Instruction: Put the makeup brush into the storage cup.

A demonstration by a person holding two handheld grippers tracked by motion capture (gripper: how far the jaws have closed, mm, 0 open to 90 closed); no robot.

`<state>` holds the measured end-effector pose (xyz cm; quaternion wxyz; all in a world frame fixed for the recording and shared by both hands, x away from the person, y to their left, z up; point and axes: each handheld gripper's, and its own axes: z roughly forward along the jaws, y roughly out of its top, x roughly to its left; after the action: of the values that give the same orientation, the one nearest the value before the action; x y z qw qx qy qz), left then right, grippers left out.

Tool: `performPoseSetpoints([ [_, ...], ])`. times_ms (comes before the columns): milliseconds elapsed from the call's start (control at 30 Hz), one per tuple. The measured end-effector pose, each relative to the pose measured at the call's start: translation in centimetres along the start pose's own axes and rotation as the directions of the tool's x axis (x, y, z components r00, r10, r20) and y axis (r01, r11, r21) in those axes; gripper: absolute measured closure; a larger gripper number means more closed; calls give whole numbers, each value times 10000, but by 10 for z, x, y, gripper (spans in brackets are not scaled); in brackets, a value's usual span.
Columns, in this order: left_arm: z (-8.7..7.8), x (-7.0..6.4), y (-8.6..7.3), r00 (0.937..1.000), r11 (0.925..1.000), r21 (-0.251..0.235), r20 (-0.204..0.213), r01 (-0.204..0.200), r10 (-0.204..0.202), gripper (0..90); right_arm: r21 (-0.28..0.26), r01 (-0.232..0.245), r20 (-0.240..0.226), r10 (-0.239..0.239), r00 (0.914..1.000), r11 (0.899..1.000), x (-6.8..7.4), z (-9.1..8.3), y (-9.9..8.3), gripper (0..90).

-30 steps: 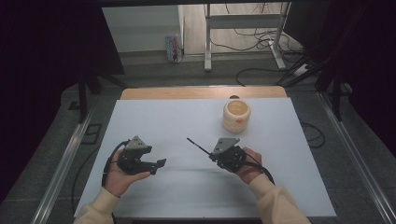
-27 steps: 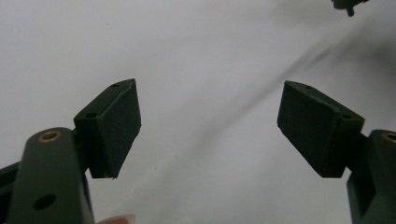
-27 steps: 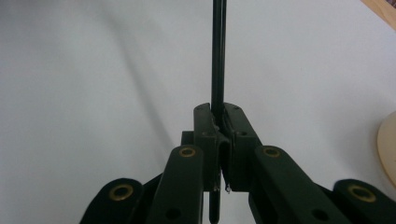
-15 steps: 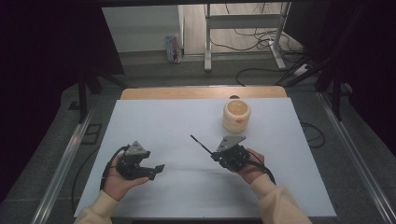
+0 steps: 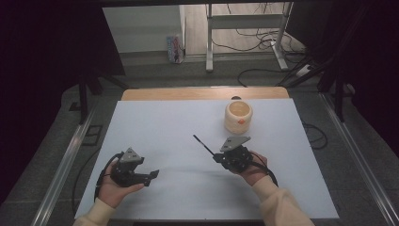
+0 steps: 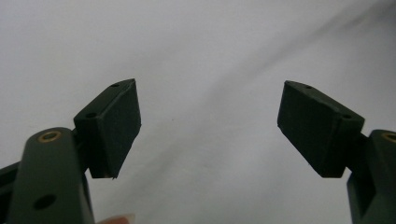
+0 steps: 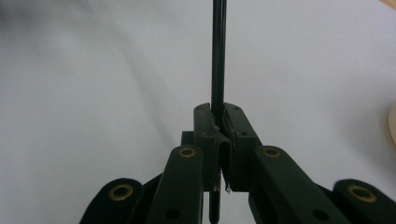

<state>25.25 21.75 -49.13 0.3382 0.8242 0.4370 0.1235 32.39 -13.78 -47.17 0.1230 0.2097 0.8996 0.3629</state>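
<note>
My right gripper [image 5: 217,157] is shut on a thin black stick [image 5: 202,143] that points up and to the left over the white table cover. In the right gripper view the stick [image 7: 218,51] runs straight up from between the closed jaws [image 7: 219,126]. A cream cup [image 5: 238,117] with an orange mark stands upright beyond the right gripper, apart from it. My left gripper [image 5: 151,176] lies low at the front left, held in the hand. Its jaws stand wide open in the left gripper view [image 6: 210,126], with bare white cover between them.
The white table cover [image 5: 164,127] spans the table, with a wooden edge [image 5: 188,93] at the back. Metal rails [image 5: 66,162] run along both sides. Cables and a desk frame [image 5: 244,33] lie on the floor beyond the table.
The left gripper has slid toward the front of the table. The right gripper holds the stick much as before, shifted slightly toward the front.
</note>
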Motion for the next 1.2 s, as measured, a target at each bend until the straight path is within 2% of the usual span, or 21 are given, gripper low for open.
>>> performPoseSetpoints([
  [233, 5, 2, -3, 9993, 9992, 248, -192, -306, 311, 220, -47, -69, -15, 68, 10000, 10000, -2, 0, 0, 856],
  [367, 4, 5, -5, 9995, 9996, 210, -232, -210, 215, 218, -219, -306, -101, 304, 9995, 9993, -6, -1, 0, 856],
  [567, 4, 7, -7, 9988, 9991, 283, -360, -316, 326, 218, -472, -725, -195, 717, 9972, 9962, -10, -3, 1, 857],
  [867, 5, 8, -8, 9981, 9986, 317, -434, -416, 430, 220, -793, -1012, -264, 994, 9947, 9917, -14, -9, 1, 856],
  [1100, 7, 12, -7, 9985, 9990, 324, -438, -314, 328, 220, -1330, -1512, -399, 1471, 9883, 9795, -22, -15, 4, 857],
  [1200, 8, 12, -6, 9983, 9986, 376, -435, -376, 392, 219, -1447, -1511, -301, 1483, 9885, 9779, -24, -18, 7, 857],
])
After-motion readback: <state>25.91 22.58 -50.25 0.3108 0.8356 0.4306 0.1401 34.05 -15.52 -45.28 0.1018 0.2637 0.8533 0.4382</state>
